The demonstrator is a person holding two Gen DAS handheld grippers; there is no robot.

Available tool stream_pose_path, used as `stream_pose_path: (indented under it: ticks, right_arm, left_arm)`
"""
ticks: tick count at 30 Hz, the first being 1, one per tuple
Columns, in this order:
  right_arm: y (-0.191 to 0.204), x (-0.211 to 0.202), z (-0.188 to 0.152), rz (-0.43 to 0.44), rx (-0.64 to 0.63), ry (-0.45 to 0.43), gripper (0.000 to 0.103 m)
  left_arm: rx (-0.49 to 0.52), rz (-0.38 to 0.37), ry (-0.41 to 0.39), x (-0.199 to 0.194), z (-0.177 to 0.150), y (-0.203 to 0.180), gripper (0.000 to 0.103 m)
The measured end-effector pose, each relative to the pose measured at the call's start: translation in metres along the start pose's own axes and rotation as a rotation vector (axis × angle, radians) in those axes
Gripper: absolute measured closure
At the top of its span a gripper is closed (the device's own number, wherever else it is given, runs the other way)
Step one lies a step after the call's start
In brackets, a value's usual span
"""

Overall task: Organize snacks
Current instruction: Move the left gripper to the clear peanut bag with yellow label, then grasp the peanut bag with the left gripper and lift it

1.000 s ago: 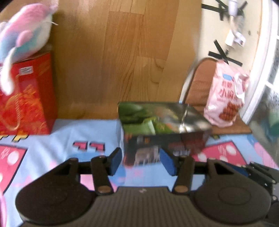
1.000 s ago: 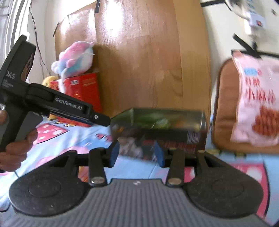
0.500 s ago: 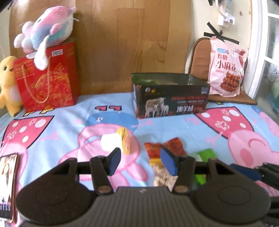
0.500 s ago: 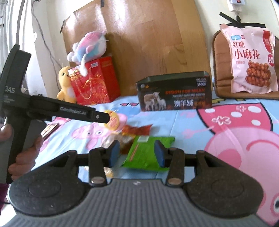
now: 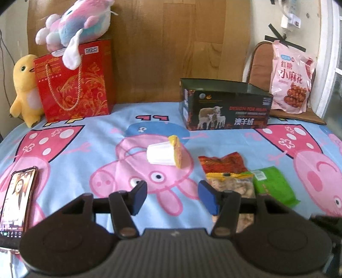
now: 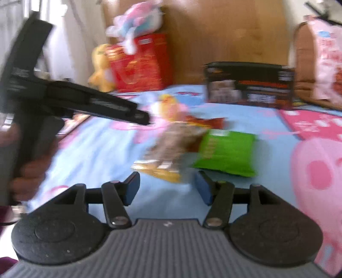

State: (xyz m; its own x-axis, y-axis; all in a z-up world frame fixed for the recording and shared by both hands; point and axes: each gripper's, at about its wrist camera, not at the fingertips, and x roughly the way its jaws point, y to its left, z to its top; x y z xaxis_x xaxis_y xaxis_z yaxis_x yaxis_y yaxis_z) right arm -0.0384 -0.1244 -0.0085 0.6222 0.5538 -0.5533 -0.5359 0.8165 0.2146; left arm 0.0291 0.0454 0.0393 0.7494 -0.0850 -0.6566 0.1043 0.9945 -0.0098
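Wood-panel board (image 5: pixel 171 49) propped up at the back, cream wall (image 5: pixel 267 19) to its right with black tape strips (image 5: pixel 284 41) and a white plug (image 5: pixel 289 20). White window frame (image 5: pixel 328 57) far right, daylight coming in. Brown chair back (image 5: pixel 259 62) beside it.

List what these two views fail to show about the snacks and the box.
- Box interior: left wrist view, hidden by its front wall.
- Clear snack bag: left wrist view, near end covered by the left gripper.
- Green packet print: right wrist view, motion blur.
- Phone: left wrist view, cut off by the edge.
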Motion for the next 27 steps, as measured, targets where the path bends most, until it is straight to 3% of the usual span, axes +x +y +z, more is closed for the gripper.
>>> stream_pose_path:
  ticks: [5,9,14,17,19,21,27]
  right_arm:
    - [0.029,0.008,0.000,0.054,-0.113,0.016,0.043]
    - [0.022,-0.010,0.008,0.050,-0.121,-0.042,0.043]
    - [-0.006,-0.012,0.032,-0.039,-0.068,-0.089,0.043]
    - [-0.020,0.004,0.042,-0.028,-0.043,-0.081,0.047]
    - [-0.026,0.018,0.046,-0.015,-0.023,-0.056,0.062]
    - [-0.030,0.025,0.045,-0.004,-0.008,-0.029,0.067]
    - [-0.018,0.005,0.026,0.020,0.035,0.002,0.068]
  left_arm:
    - [-0.034,0.006,0.008,0.001,-0.003,0.015,0.049]
    - [-0.130,-0.063,0.040,-0.002,-0.010,0.040,0.048]
    - [-0.337,-0.292,0.144,0.002,-0.028,0.067,0.048]
    - [-0.369,-0.363,0.163,-0.001,-0.035,0.064,0.048]
    - [-0.380,-0.406,0.180,-0.003,-0.039,0.062,0.048]
    - [-0.374,-0.413,0.178,-0.006,-0.044,0.057,0.048]
    - [-0.326,-0.381,0.151,-0.008,-0.045,0.045,0.048]
